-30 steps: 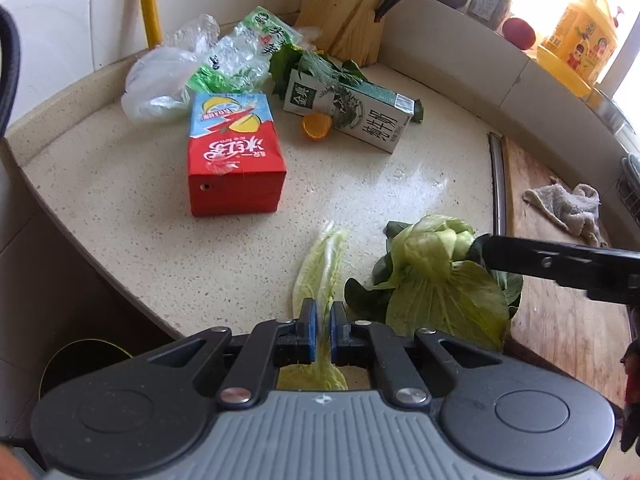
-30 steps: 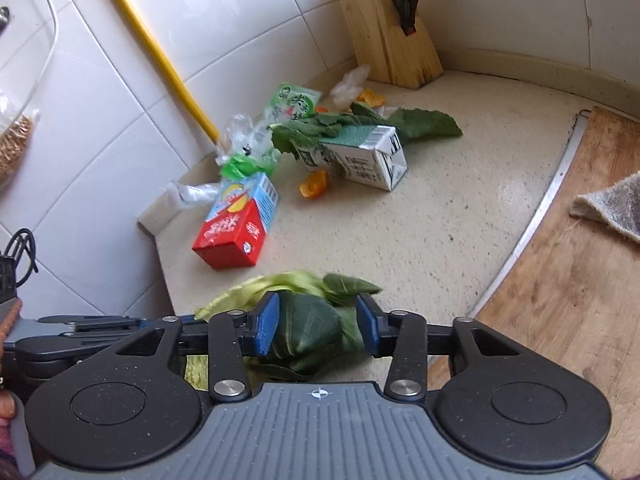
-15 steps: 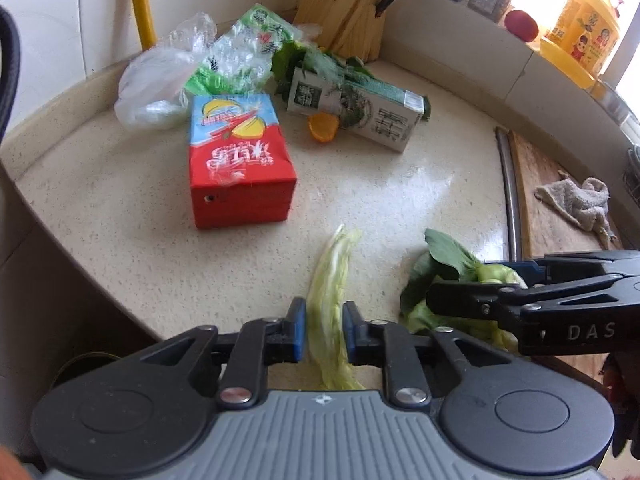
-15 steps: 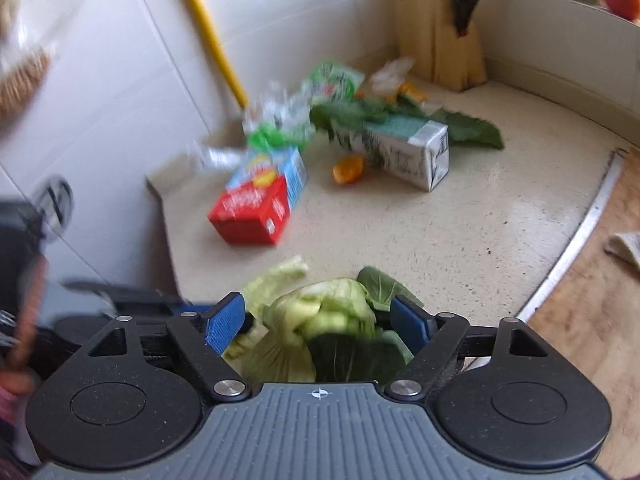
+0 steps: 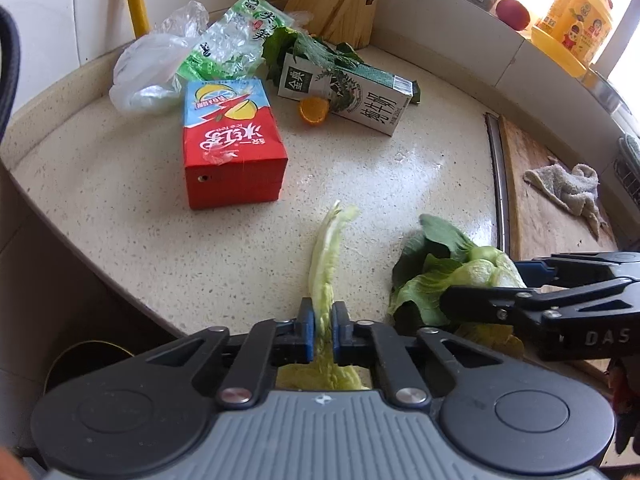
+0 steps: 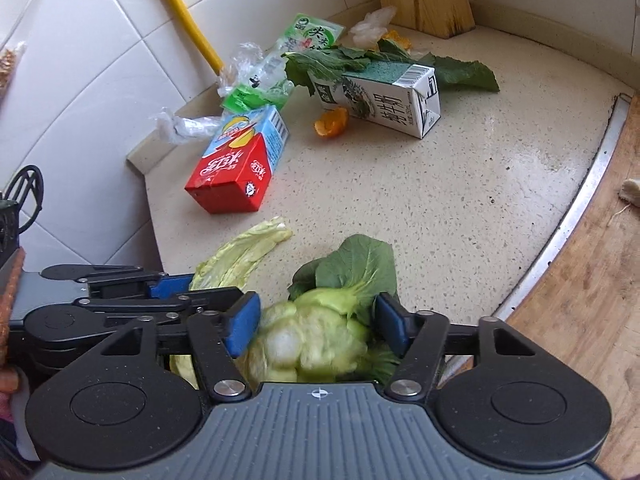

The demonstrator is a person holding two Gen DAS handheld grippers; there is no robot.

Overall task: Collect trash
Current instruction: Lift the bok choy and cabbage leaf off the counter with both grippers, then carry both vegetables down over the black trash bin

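Note:
A long pale cabbage leaf (image 5: 328, 248) lies over the counter's front edge, and my left gripper (image 5: 323, 316) is shut on its near end. The same leaf (image 6: 248, 248) and the left gripper (image 6: 200, 286) show at the left of the right wrist view. Right of it sits a bunch of leafy greens (image 6: 316, 332) with pale stems and dark leaves. My right gripper (image 6: 318, 316) straddles that bunch with its jaws closing, the blue pads at its sides but not clamping it. From the left wrist view the right gripper (image 5: 480, 284) reaches in from the right around the bunch (image 5: 432, 280).
Further back on the speckled counter (image 5: 400, 184) lie a red drink carton (image 5: 232, 152), a white milk carton (image 5: 360, 96), orange peel (image 5: 314, 110), plastic bags (image 5: 160, 68) and dark leaves. A knife block (image 5: 336, 0) stands in the corner. A cloth (image 5: 572, 188) lies on the wooden board at the right. A round bin (image 5: 80, 364) sits below the counter edge.
The right jaws, earlier shut on the greens, have spread wider and now sit around the bunch. The left jaws loosened briefly on the cabbage leaf and are shut on it again.

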